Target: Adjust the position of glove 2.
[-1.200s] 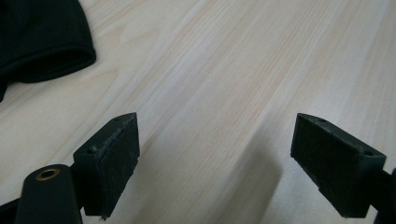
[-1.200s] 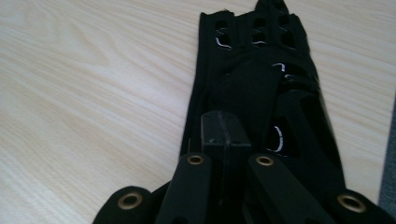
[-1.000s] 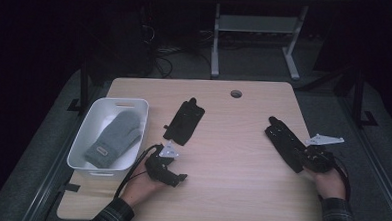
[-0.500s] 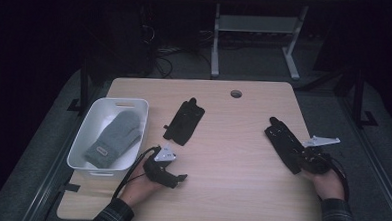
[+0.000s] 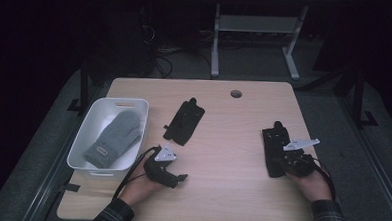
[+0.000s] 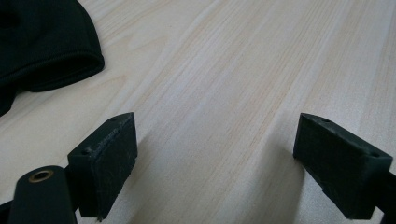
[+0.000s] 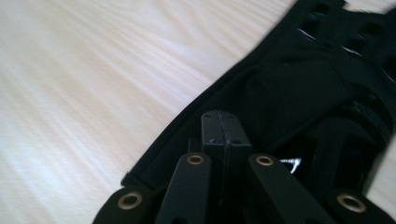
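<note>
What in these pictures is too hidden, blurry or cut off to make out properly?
- Right gripper: its jaws are together over the right black glove, but the right gripper view cannot settle whether fabric is pinched between them.
- Grey mitten in the white bin: its small label is too tiny to read in the high view.
- Middle black glove: cut off by the left gripper view's edge.
- Right gripper view: motion-blurred tabletop.

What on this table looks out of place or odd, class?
Nothing looks spilled or damaged. One grey mitten lies alone in the white tub, while two black gloves lie apart on the table, one under the right gripper.
</note>
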Motion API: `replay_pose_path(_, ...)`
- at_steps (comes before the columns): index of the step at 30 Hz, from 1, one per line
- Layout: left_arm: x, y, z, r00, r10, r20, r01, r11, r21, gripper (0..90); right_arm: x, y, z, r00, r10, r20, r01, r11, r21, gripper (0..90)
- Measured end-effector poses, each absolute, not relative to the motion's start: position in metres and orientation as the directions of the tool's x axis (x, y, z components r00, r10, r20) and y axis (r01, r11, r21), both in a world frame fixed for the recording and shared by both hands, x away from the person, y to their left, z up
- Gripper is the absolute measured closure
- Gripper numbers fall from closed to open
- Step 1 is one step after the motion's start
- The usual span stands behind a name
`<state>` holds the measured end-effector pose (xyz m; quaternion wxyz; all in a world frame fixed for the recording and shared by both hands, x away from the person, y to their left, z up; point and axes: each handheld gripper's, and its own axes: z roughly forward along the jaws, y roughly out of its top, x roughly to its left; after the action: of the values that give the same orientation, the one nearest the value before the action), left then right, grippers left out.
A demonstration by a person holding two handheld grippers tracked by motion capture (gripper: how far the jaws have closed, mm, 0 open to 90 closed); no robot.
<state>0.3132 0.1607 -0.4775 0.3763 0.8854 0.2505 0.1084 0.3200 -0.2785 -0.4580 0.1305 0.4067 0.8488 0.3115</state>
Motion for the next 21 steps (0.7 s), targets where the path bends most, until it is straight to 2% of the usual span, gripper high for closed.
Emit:
replay_pose_path(17, 0.313, 0.160, -0.478, 0.848, 0.530, -0.002, 0.368, -0.587, 0.721, 12.5, 0.294, -0.228, -0.454, -0.796, 0.599, 0.092, 0.513, 0.586, 0.627, 90.0)
replay_pose_path(21, 0.313, 0.160, -0.478, 0.848, 0.531, -0.001, 0.369, -0.587, 0.721, 12.5, 0.297, -0.234, -0.445, -0.780, 0.621, 0.077, 0.507, 0.555, 0.660, 90.0)
